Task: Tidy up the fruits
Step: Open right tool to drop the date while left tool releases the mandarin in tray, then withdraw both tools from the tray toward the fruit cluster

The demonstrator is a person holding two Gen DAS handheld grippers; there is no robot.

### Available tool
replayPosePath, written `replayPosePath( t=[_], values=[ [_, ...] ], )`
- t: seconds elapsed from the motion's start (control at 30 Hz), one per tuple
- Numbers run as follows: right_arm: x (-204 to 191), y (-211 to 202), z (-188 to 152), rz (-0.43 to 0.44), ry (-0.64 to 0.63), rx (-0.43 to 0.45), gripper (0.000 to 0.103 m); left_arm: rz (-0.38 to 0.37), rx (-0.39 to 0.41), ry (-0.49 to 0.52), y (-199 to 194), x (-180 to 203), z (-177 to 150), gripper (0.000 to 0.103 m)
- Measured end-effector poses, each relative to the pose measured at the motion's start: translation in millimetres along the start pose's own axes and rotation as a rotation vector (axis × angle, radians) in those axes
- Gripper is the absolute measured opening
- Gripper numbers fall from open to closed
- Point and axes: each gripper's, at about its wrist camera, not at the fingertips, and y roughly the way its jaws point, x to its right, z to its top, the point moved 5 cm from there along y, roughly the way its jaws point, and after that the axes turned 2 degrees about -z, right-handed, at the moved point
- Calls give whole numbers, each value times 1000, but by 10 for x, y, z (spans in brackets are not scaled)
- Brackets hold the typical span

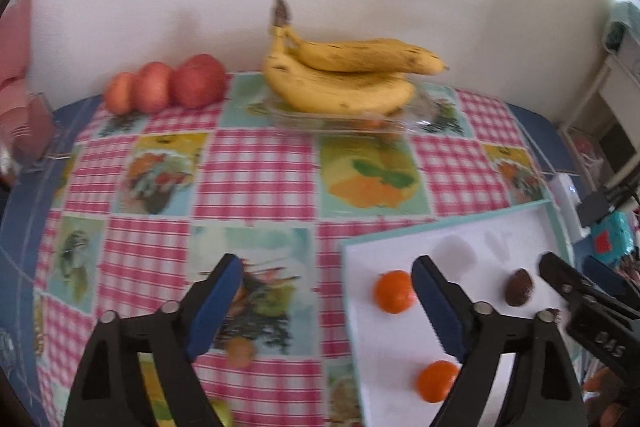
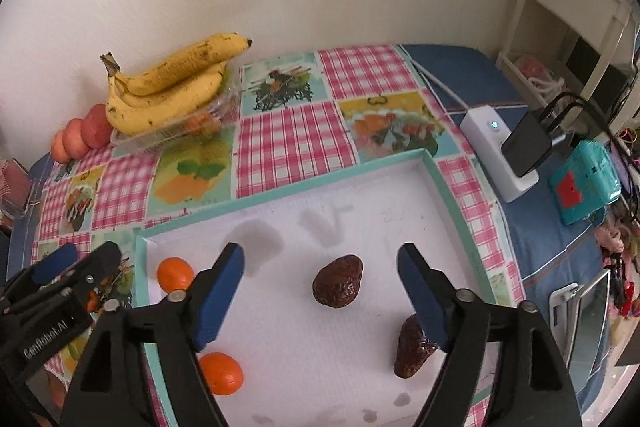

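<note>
A white tray with a teal rim lies on the checked tablecloth. In it are two oranges and two dark brown avocados; one avocado shows in the left wrist view. My right gripper is open and empty above the tray, over the avocados. My left gripper is open and empty over the tray's left edge. A banana bunch rests on a clear plastic container. Three red apples line the wall.
A white power strip with a black adapter and a teal box lie to the right of the tray. A pink holder stands at the far left. White shelving stands at the back right.
</note>
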Motion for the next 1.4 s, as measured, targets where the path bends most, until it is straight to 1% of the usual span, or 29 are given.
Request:
replayPosePath(
  t=[0.13,0.2,0.33,0.43,0.6,0.77,0.93,1.0,1.13,1.3,1.4],
  values=[
    [-29,-44,-9,9,-3,7,87,52,22,-32,-79,-221,15,102],
    [-54,-74,-17,4,-11,17,88,68,38,-45,-134,-313,24,103],
    [-122,-176,-27,1,-17,45,93,103,63,-62,-280,-517,29,103],
    [-192,-264,-44,3,-21,58,94,121,79,-82,-401,-658,19,103],
    [-312,-429,-89,21,-38,73,94,118,95,-123,-561,-854,-45,103],
    [-467,-546,-195,24,-85,71,94,118,103,-158,-704,-1020,-148,103],
    [-599,-592,-372,74,-87,54,94,103,121,-177,-855,-1106,-277,103],
    [-670,-585,-465,96,-93,35,94,102,118,-160,-904,-1106,-348,103],
    [-802,-598,-596,105,-120,17,94,96,117,-147,-994,-1113,-445,103],
    [-985,-632,-743,150,-138,-2,94,158,91,-125,-1061,-1218,-584,103],
    [-1087,-622,-797,160,-152,-16,94,191,65,-144,-1050,-1380,-698,103]
  ],
)
